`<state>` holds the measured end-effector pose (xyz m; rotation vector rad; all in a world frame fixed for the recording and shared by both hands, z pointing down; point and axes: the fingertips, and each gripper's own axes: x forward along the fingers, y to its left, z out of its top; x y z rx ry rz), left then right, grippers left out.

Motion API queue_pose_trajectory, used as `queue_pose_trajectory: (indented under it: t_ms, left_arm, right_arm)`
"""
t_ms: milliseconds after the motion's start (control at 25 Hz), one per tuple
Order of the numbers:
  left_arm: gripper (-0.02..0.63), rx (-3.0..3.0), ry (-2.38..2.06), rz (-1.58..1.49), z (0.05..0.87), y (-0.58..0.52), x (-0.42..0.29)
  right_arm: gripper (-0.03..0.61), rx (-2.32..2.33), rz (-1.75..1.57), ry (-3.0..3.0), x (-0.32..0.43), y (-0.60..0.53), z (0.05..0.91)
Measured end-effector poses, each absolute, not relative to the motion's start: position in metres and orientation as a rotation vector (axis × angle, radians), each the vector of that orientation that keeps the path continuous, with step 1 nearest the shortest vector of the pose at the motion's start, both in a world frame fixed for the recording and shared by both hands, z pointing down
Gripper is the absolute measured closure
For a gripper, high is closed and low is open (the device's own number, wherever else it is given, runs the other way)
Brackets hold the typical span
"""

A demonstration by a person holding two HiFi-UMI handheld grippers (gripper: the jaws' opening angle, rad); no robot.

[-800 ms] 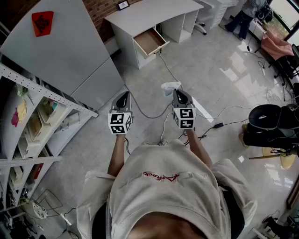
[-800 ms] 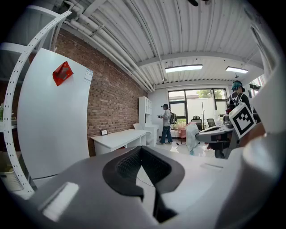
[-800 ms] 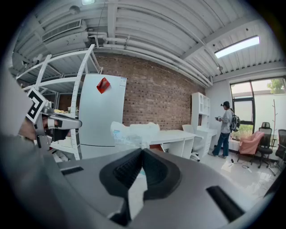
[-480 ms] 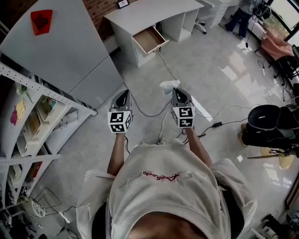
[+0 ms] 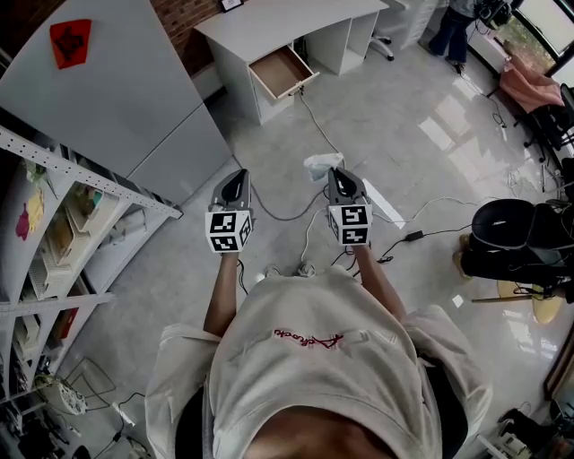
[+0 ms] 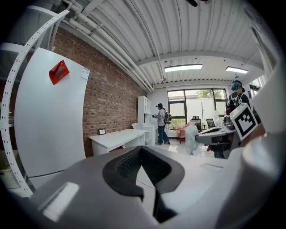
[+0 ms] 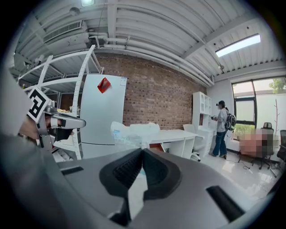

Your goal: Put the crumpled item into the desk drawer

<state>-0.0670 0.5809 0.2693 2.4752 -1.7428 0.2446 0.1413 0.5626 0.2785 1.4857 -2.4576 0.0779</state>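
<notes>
In the head view my right gripper is shut on a crumpled white plastic item, carried at waist height over the floor. The right gripper view shows the same item bunched above the closed jaws of the right gripper. My left gripper is level with it on the left, shut with nothing in it; the left gripper view shows that gripper with its pads together. The white desk stands ahead by the brick wall, its wooden drawer pulled open.
A white fridge with a red sticker and a white shelving rack line the left side. Cables run across the floor below the grippers. A black chair stands at right. A person stands far back.
Both grippers and the held item have drifted slightly forward toward the desk. Neither grip has changed.
</notes>
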Motion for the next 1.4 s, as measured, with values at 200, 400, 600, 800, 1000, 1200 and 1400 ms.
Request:
queue_pose_trajectory:
  t_ms: [200,400,600,800,1000,1200,1400]
  left_arm:
    - [0.604,2.466,-1.750,0.251,0.271,0.581,-0.051]
    - [0.604,2.435,-1.754,0.257,0.283,0.589,-0.036]
    - [0.604,2.461,-1.722,0.270,0.284,0.586,-0.014]
    - [0.604,2.480,-1.705,0.274,0.287,0.573,-0.008]
    - [0.604,2.469,-1.695,0.277,0.295,0.554,-0.012]
    - [0.604,2.474,-1.673,0.265,0.301,0.518,-0.015]
    - [0.604,2.487,-1.648,0.265,0.304,0.466,-0.024]
  right_arm:
    - [0.566,1.457,0.082,-2.463,0.155,0.561,0.284]
    - [0.566,1.420,0.089,-2.473,0.166,0.565,0.291]
    - [0.566,1.403,0.130,-2.478,0.173,0.565,0.300]
    - [0.566,1.388,0.139,-2.483,0.171,0.558,0.307]
    - [0.566,1.379,0.140,-2.480,0.166,0.539,0.311]
    - [0.566,1.385,0.138,-2.466,0.161,0.506,0.314]
    - [0.566,1.414,0.133,-2.452,0.153,0.456,0.311]
